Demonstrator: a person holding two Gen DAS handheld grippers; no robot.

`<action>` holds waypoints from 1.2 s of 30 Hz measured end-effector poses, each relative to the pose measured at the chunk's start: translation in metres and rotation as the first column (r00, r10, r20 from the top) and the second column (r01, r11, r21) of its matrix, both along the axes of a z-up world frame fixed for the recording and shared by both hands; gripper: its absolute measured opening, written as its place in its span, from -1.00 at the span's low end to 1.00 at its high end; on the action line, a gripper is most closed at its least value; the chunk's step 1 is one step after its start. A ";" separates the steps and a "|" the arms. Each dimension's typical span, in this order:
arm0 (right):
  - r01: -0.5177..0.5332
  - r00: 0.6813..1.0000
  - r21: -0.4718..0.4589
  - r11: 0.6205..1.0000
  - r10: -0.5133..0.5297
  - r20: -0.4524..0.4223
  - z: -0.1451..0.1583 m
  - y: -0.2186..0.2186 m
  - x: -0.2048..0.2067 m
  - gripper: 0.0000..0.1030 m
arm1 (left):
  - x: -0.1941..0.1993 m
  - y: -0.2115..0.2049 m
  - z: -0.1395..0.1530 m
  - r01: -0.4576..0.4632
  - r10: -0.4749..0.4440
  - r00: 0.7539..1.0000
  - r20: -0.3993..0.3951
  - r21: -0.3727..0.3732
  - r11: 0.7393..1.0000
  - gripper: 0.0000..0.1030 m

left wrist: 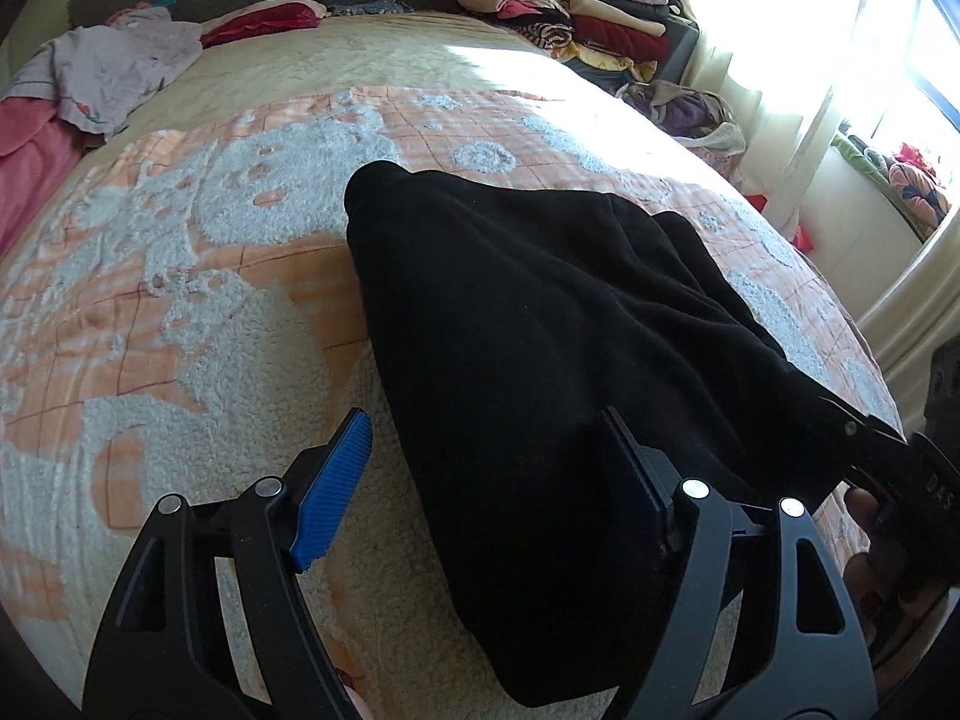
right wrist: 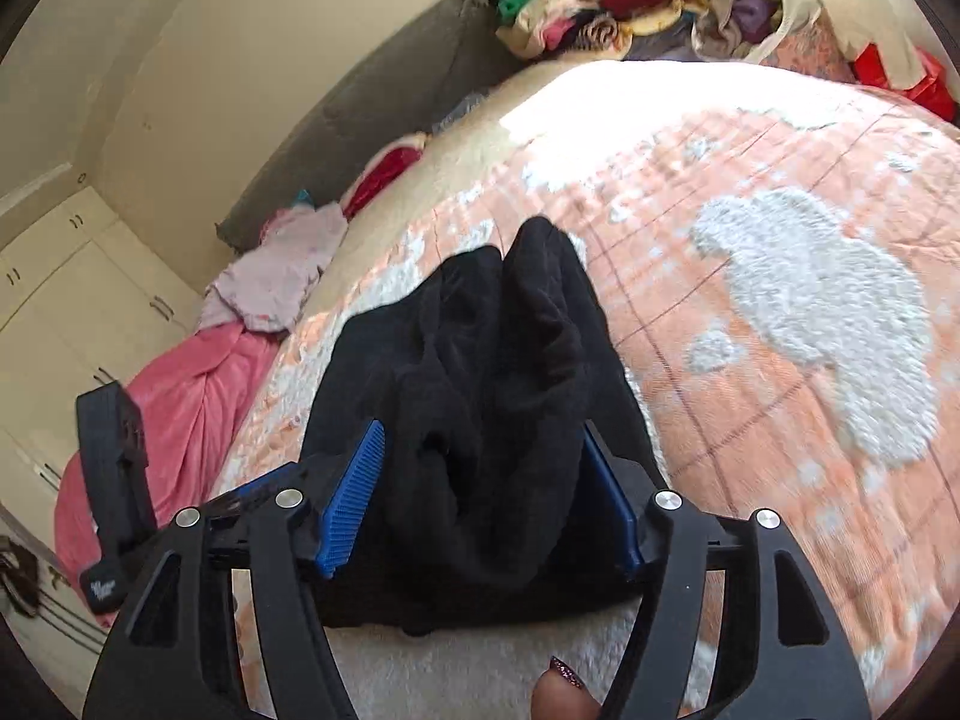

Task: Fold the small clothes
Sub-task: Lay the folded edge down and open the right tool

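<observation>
On the far left of the bed (left wrist: 180, 312), a heap of lilac and pink clothes (left wrist: 102, 78) lies crumpled near the headboard, well apart from the work. Nearer me, the left gripper (left wrist: 486, 468) has its jaws spread wide over the near edge of the black garment (left wrist: 540, 324); one blue pad hangs over bare blanket, the other sits against or over the cloth, and nothing is pinched between them. The garment itself lies stretched along the fleecy orange-and-white blanket, bunched into long ridges rather than flat.

To the right, the right gripper (right wrist: 486, 498) is likewise open, its fingers straddling the rumpled near end of the same garment, the fabric humped between them but not clamped as far as I can see.

My worry is the thickness. If either gripper closes now, it may catch several layers at once, or snag the shaggy blanket pile along with the cloth, and the fold would drag the bedding up. The left one, half off the fabric, could easily close on only a thin edge and let it slip. Folding over those ridges would probably leave a lumpy, crooked bundle.

The stacked folded clothes (left wrist: 570, 12) at the far right corner are safely distant.
</observation>
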State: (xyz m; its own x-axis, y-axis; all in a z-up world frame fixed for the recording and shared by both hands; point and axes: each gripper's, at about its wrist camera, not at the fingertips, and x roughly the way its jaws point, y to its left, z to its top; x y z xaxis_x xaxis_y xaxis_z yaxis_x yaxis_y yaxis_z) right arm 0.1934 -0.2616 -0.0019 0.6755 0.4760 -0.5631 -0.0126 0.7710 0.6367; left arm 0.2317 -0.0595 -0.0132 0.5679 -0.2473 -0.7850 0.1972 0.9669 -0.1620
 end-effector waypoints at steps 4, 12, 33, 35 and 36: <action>-0.042 0.999 -0.064 0.997 0.042 -0.003 -0.004 0.008 0.011 -0.19 | -0.001 -0.004 0.003 0.009 -0.009 1.000 -0.001 0.007 1.000 0.32; -0.037 0.990 -0.251 0.967 0.070 0.125 0.025 0.016 -0.008 -0.63 | -0.008 -0.010 0.009 0.035 -0.035 0.999 -0.001 -0.007 0.999 0.35; 0.082 0.995 -0.288 0.954 -0.064 0.070 0.024 0.001 -0.051 0.55 | -0.029 -0.011 0.011 0.035 -0.035 0.999 0.007 -0.009 0.999 0.48; 0.102 0.992 -0.302 0.948 -0.076 0.098 0.034 0.000 -0.061 0.77 | -0.033 -0.009 0.015 0.037 -0.037 0.999 0.012 -0.011 0.999 0.54; 0.113 0.990 -0.308 0.945 -0.080 0.118 0.039 0.000 -0.067 0.83 | -0.037 -0.008 0.017 0.039 -0.038 0.999 0.017 -0.010 0.999 0.56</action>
State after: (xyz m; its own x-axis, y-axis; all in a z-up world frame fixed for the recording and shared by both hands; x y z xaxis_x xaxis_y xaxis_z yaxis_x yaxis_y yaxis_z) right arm 0.1262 -0.2616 0.0368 0.7712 0.2161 -0.5988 0.0197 0.9320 0.3618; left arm 0.1948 -0.0676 0.0035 0.5712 -0.2772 -0.7726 0.2371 0.9568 -0.1681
